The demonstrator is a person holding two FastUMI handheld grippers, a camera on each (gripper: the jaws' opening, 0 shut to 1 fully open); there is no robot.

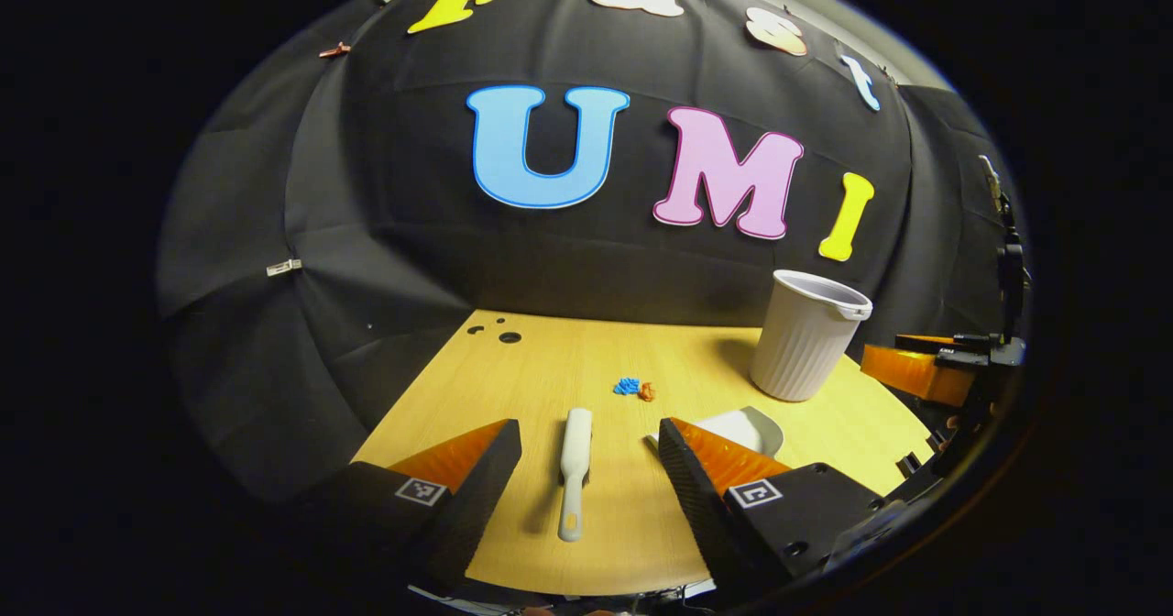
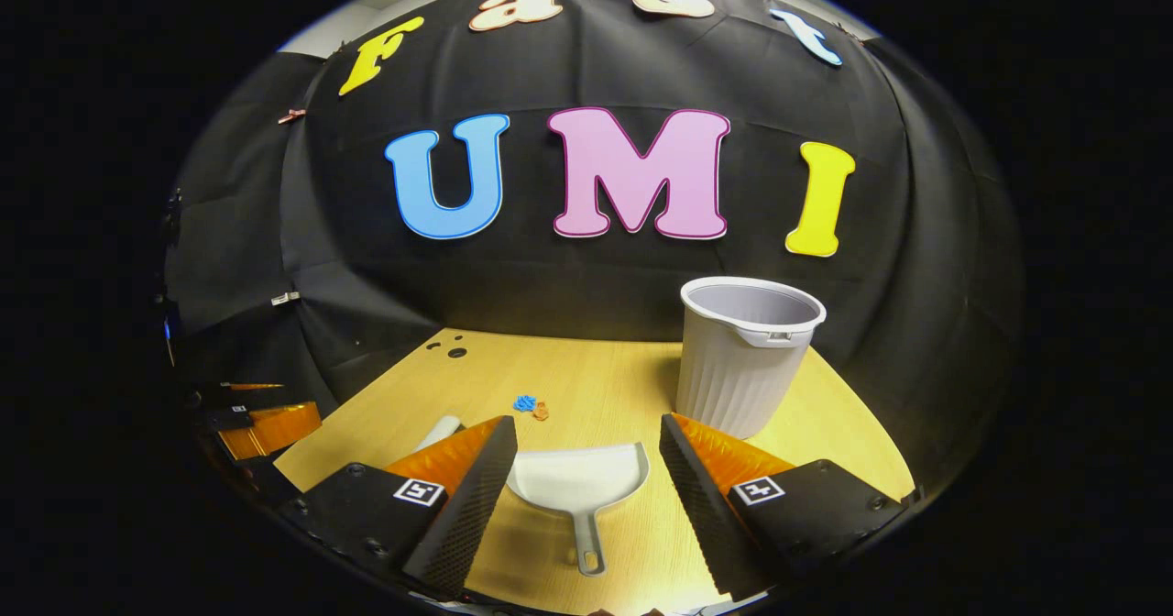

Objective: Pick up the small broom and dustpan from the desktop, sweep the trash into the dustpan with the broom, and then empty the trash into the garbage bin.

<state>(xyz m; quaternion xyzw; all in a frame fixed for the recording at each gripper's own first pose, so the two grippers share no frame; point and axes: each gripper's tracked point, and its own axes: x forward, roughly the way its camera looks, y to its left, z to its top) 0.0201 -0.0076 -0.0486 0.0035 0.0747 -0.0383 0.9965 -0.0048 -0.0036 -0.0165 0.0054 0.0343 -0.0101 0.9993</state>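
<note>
A small white broom (image 1: 575,469) lies flat on the wooden desktop (image 1: 550,368), handle toward me, between the fingers of my open left gripper (image 1: 589,456), which hovers above it without touching. The white dustpan (image 2: 579,480) lies flat with its handle toward me, between the spread fingers of my open right gripper (image 2: 586,456). The dustpan (image 1: 747,431) also peeks out behind my left gripper's right finger. A little pile of blue and orange trash (image 1: 633,388) (image 2: 531,406) sits mid-table, beyond both tools. The ribbed white garbage bin (image 1: 806,334) (image 2: 744,352) stands upright at the far right.
The desktop (image 2: 596,373) has a few small dark holes (image 1: 499,332) at its far left corner. The other gripper (image 1: 926,368) shows at the right edge of the left gripper view, and at the left edge (image 2: 261,423) of the right gripper view. Black cloth walls close the back and sides.
</note>
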